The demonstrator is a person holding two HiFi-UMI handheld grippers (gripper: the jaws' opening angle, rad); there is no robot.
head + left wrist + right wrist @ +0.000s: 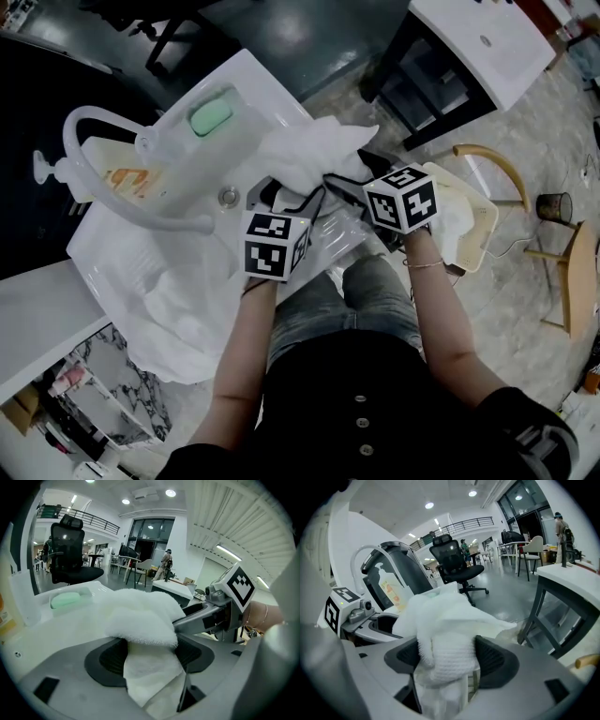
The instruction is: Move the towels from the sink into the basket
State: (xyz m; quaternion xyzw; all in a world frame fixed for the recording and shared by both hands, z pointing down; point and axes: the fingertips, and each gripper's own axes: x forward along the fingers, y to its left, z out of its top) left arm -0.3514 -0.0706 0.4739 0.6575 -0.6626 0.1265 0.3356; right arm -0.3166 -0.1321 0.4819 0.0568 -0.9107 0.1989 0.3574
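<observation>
**Room.** Open hall with a pale stone-pattern floor. A white desk stands far right and a wooden chair at the right edge.

**Sink**. White unit filling the left of the scene, with a curved faucet at its far-left rim.

**Second towel**. White, heaped in the near part of the sink, touched by neither gripper.

**Held towel**. White and bunched, lifted over the right end of the sink, its longer span running left to right between the two grippers.

**Basket**. Cream, low on the floor, right of the sink and just beside the right gripper. From the held towel it lies to the right and a little nearer, so the carry is a short swing rightward and down, led by the right arm. Pale cloth seems to lie in it already.

**Left gripper**. Jaws clamped on a fold of the held towel.

**Right gripper**. Jaws likewise pinching the held towel, on its right side; this is the nearer gripper to the basket.

**Soap**. Green bar on the sink's far ledge.
</observation>
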